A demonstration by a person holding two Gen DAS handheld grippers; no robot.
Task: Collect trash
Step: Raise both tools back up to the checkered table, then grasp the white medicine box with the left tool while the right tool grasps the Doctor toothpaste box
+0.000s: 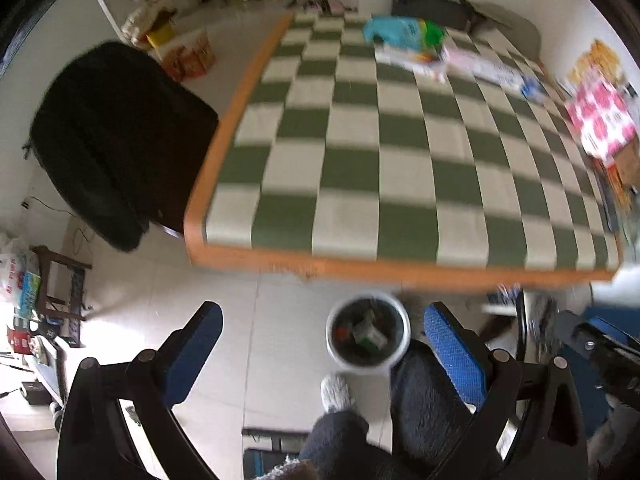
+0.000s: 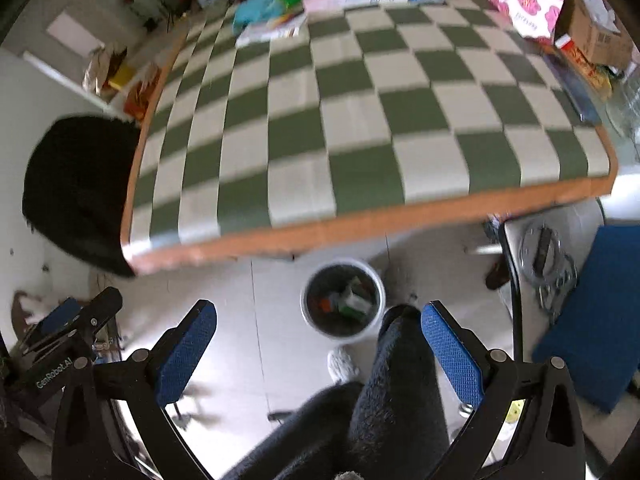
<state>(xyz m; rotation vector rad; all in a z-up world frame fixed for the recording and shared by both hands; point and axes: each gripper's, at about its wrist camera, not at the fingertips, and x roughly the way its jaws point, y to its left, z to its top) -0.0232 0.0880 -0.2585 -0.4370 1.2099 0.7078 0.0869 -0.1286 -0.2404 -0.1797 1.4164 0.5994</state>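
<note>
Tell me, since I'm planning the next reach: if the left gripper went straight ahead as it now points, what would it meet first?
Probably the checkered tabletop, with nothing in between; the left gripper is open and empty. The bin sits lower, on the floor.

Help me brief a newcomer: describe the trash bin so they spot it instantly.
Find the big table with the green-and-white checked top. On the tiled floor just below its near orange edge stands the trash bin: a round white pail with a dark inside, already holding scraps.
</note>
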